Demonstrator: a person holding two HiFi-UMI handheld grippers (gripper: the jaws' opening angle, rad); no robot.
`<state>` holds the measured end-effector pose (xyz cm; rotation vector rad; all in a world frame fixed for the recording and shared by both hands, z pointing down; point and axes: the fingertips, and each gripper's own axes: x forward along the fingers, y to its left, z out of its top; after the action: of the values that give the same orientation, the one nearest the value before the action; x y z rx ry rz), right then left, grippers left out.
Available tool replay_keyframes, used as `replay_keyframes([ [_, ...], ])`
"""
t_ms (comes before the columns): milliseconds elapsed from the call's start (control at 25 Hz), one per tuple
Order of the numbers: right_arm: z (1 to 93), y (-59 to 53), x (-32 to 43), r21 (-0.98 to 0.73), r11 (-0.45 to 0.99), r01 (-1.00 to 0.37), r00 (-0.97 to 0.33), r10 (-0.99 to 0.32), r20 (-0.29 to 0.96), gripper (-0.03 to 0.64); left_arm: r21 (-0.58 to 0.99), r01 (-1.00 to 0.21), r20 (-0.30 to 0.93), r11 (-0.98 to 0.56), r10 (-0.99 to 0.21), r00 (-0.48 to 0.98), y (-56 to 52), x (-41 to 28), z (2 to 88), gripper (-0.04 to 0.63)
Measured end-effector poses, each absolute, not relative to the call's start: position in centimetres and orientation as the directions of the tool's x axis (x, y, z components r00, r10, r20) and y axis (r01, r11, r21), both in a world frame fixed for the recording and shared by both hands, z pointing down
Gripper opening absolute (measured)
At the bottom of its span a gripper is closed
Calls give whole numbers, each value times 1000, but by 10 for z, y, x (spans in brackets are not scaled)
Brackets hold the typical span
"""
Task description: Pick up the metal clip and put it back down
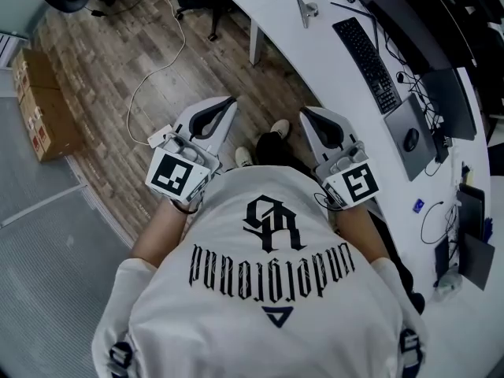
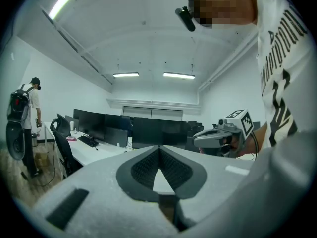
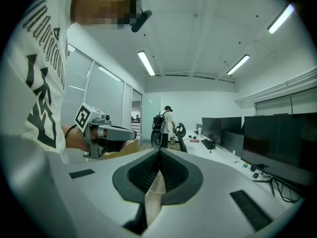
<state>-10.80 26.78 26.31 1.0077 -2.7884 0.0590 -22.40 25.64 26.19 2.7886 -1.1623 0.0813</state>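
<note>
Jaws of left hand-held gripper (image 1: pixel 230 101) and right hand-held gripper (image 1: pixel 305 113) sit clenched, empty; metal clip (image 1: pixel 304 10) looks tiny.

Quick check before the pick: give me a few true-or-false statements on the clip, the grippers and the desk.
1. The metal clip lies on the white desk. True.
2. The right gripper holds the clip. False: it is shut on nothing.
3. A keyboard lies on the desk. True.
4. The left gripper hangs over the desk. False: it is over the wooden floor.
</note>
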Motion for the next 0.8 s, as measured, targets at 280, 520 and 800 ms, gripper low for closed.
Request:
replay_keyframes([
  [280,267,238,-105,15,782,-623,-769,-616,170,6,93,-722,112,-685,-714,691,234,-220,267,12],
  [520,271,200,-85,7,782,-623,-770,-615,173,6,93,-724,120,-684,-714,690,195,-202,269,12],
  [800,275,142,-47,-1,777,-629,-765,-619,175,6,94,-704,131,-704,-692,710,138,-157,275,12],
])
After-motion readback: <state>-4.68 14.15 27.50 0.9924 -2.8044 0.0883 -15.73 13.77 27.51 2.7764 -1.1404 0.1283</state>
